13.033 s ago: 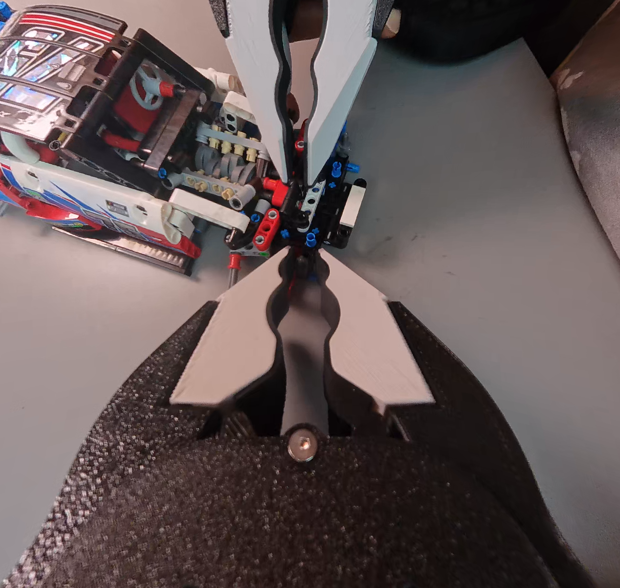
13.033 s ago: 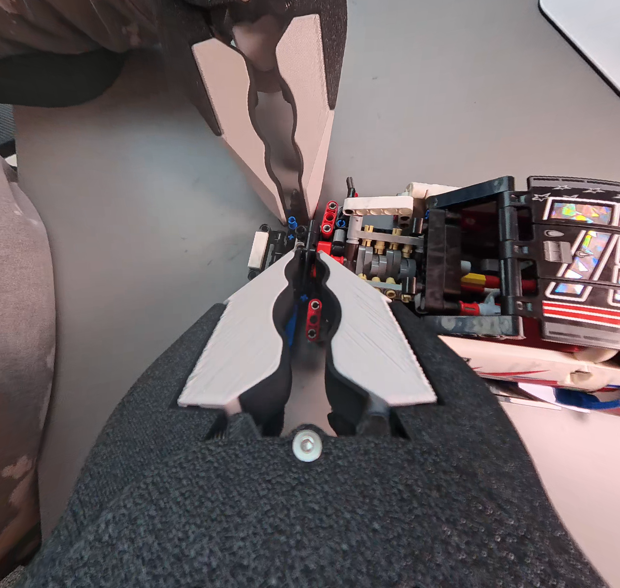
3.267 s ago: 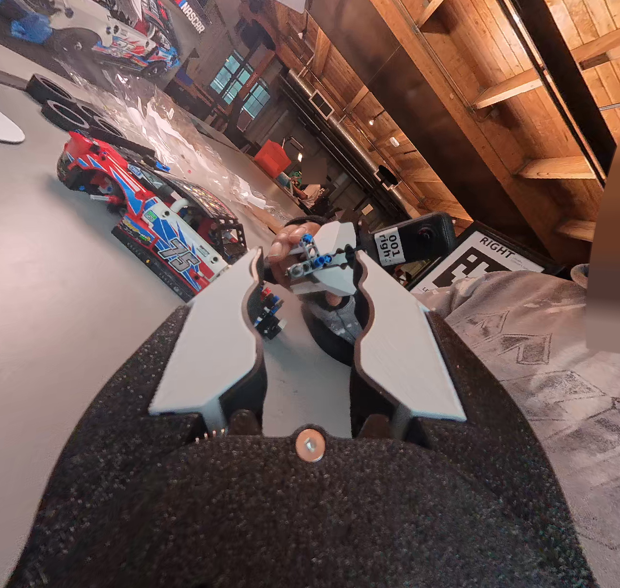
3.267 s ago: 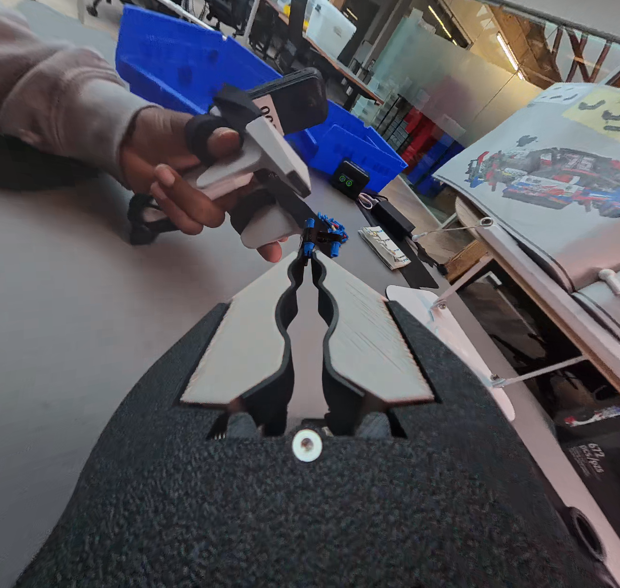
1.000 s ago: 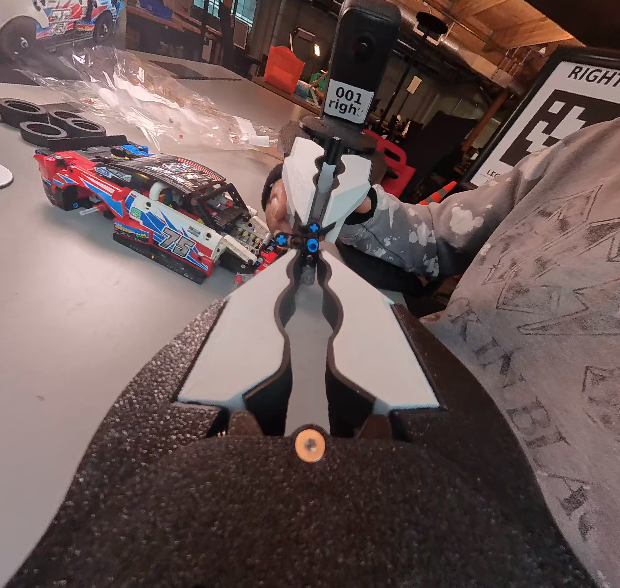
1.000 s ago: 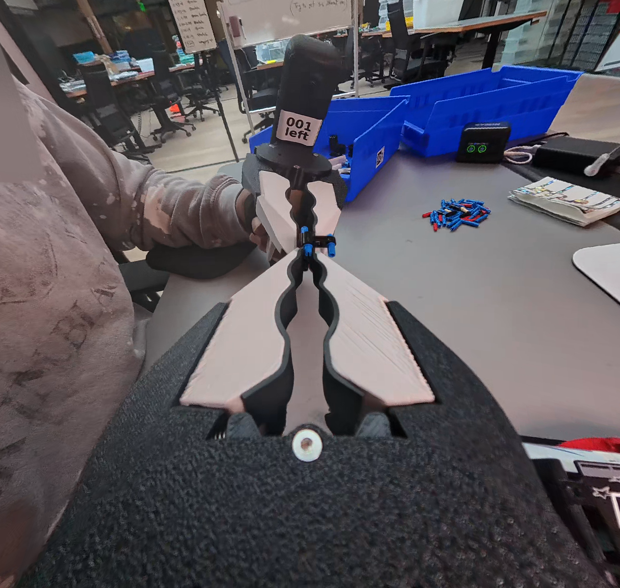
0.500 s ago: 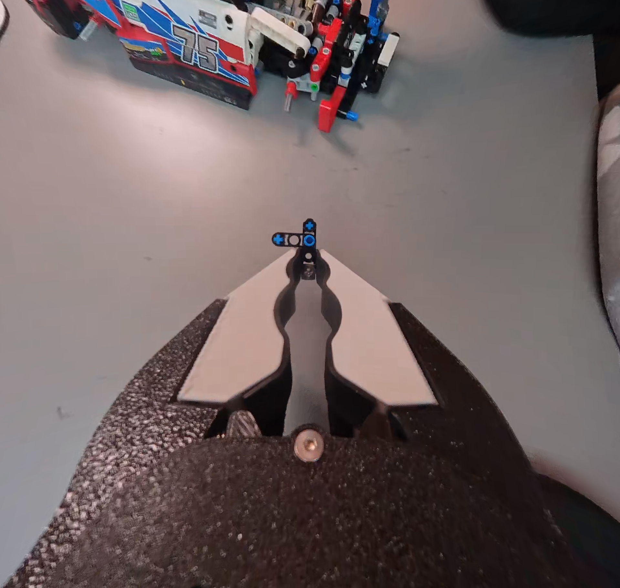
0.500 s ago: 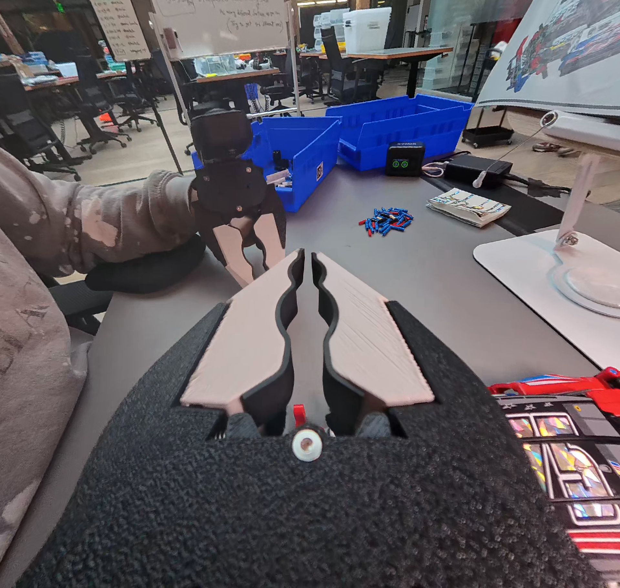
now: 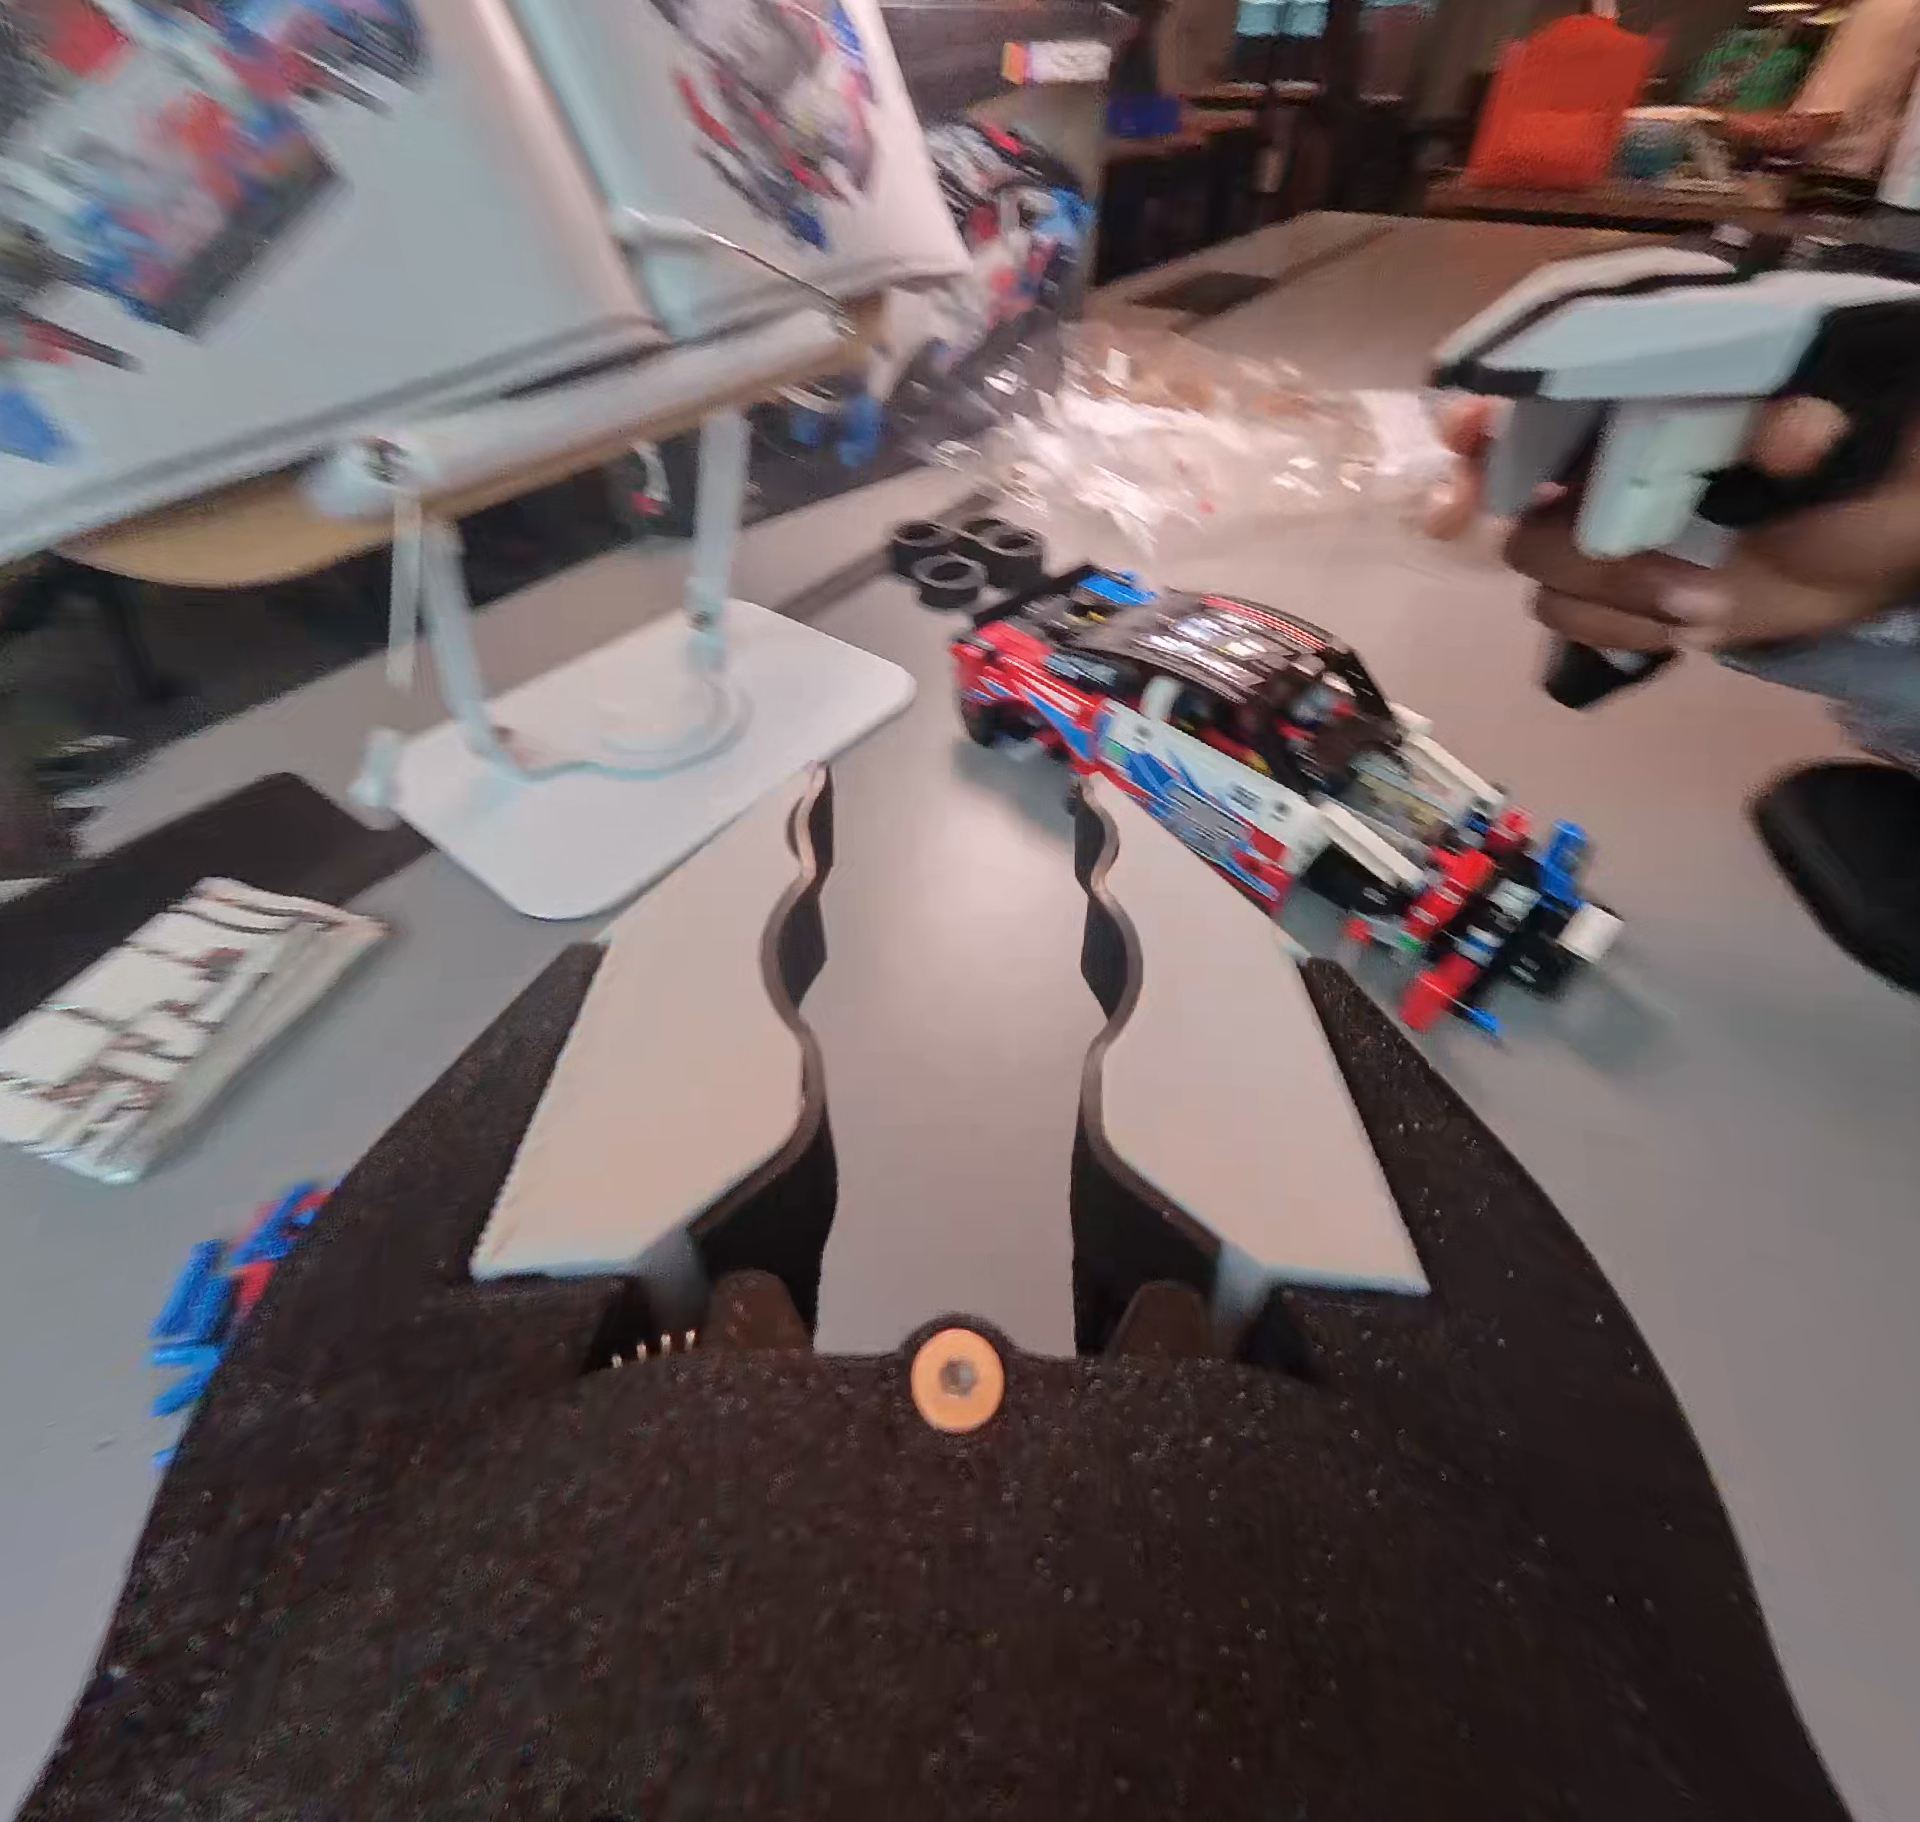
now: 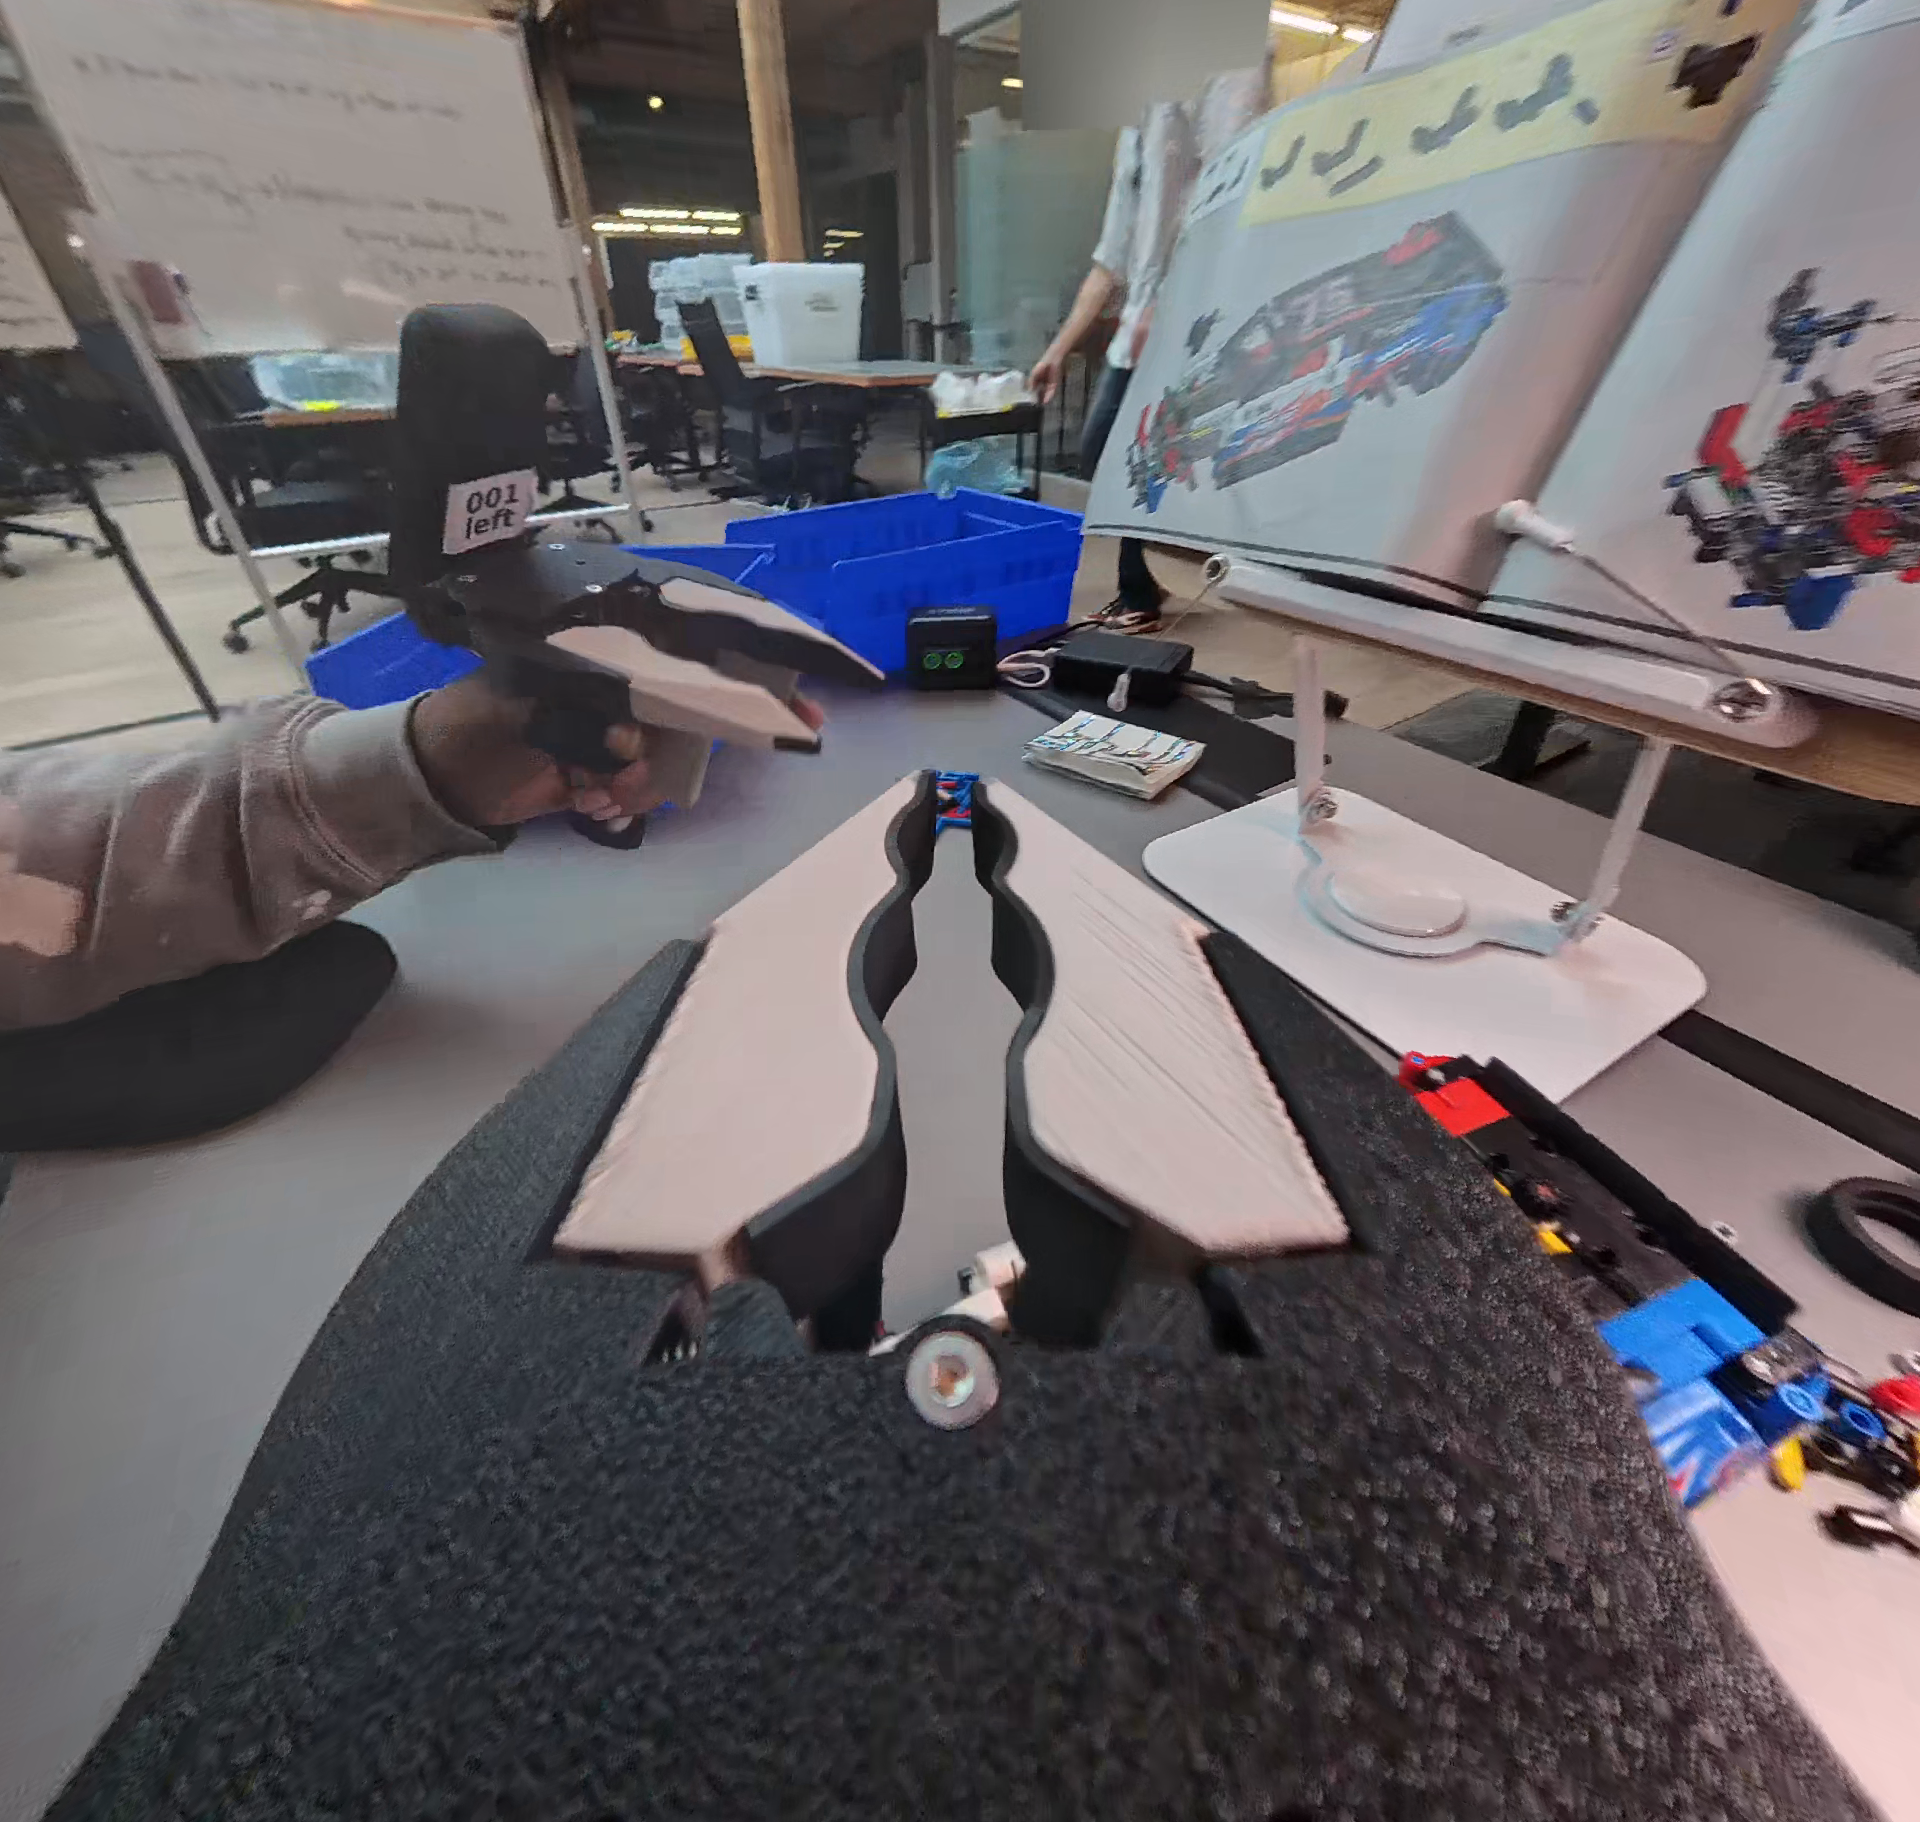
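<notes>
while both grippers hang above the grey table (image 9: 1558,1357), nothing sits between either pair of fingers.

left gripper (image 9: 951,796): released, jaws spread wide with bare table showing in the gap; in the right wrist view it (image 10: 800,692) is held by a hand (image 10: 499,764) at the left, above the table.

right gripper (image 10: 951,785): fingers parted by a narrow gap, grasping nothing; in the left wrist view it (image 9: 1455,370) sits at the far right, held in a hand (image 9: 1683,588).

pile of small blue and red pins (image 9: 223,1284): on the table, near left of the left gripper; seen past the right gripper's tips (image 10: 956,798).

folded booklet (image 9: 166,1003): left, just beyond the pins.

brick-built race car (image 9: 1226,764): on the table to the right beyond the left gripper's tips, its unfinished end facing near right; directly below the right gripper (image 10: 1662,1294).

white stand (image 9: 644,764): left of the car, carrying an open instruction book (image 9: 312,162).

black tyres (image 9: 966,557): beyond the car.

clear plastic bags (image 9: 1195,442): farther still.

blue bins (image 10: 914,557): far edge, right wrist view.
</notes>
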The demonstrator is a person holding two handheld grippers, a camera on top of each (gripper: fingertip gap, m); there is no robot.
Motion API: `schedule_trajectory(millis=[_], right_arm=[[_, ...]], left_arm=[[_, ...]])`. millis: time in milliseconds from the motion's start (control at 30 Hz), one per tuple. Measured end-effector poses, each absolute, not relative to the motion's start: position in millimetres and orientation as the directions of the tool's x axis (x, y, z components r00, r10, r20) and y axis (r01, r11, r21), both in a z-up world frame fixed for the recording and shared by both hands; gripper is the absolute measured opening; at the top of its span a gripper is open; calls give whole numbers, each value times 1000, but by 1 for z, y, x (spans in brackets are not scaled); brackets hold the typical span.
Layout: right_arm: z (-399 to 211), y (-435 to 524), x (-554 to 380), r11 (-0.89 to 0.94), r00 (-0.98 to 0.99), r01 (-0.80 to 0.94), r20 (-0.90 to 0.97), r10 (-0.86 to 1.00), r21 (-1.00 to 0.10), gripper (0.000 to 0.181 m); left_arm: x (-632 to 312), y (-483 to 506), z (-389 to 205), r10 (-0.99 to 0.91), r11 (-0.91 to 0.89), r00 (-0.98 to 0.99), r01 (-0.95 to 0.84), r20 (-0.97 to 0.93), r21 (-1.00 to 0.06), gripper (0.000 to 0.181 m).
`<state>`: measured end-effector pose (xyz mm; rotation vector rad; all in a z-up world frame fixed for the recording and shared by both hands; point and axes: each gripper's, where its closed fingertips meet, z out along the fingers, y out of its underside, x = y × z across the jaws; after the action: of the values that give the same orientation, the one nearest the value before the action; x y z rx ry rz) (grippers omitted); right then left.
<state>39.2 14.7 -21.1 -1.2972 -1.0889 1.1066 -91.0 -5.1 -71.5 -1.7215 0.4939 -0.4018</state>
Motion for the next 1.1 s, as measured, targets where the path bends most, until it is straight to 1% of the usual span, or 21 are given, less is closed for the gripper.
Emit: schedule_trajectory(millis=[33, 100, 167, 333, 433, 533, 600, 733, 900, 1000, 1100], right_arm=[[-19, 20, 46, -35, 182, -16, -38, 983, -999, 6], [-21, 30, 60, -75, 233, -43, -83, 969, -996, 6], [-28, 34, 73, -103, 265, -44, -111, 958, -994, 6], [-55, 33, 105, -149, 315, 14, -137, 939, -989, 6], [-66, 28, 120, -174, 325, 36, -153, 933, -984, 6], [-73, 27, 131, -191, 339, 35, -168, 926, -981, 6], [-76, 27, 134, -213, 341, 21, -193, 920, -977, 6], [-79, 28, 134, -256, 326, -1, -243, 914, -967, 6], [-80, 25, 129, -235, 319, 3, -222, 922, -972, 6], [-83, 20, 127, -209, 310, 33, -189, 932, -977, 6], [-88, 11, 124, -186, 282, 81, -157, 947, -979, 6]], left_arm=[[-108, 10, -59, -440, -140, 897, -104, -32, -985, 44], [-142, 37, -36, -265, -103, 961, -113, -82, -988, 47], [-171, 61, -11, -134, -63, 985, -116, -106, -991, 49], [-223, 107, 37, 42, 16, 997, -64, -63, -998, 42], [-241, 125, 47, 92, 2, 990, -103, -102, -995, 26], [-246, 135, 43, 88, -26, 993, -81, -83, -996, 6], [-250, 138, 44, 106, -21, 990, -87, -88, -996, 1], [-252, 144, 49, 118, -22, 988, -96, -98, -995, 0], [-247, 149, 40, 109, -43, 990, -84, -88, -996, 1], [-241, 149, 10, 107, -92, 990, -86, -96, -992, 9], [-239, 146, -16, 106, -119, 992, -58, -71, -991, 23]])
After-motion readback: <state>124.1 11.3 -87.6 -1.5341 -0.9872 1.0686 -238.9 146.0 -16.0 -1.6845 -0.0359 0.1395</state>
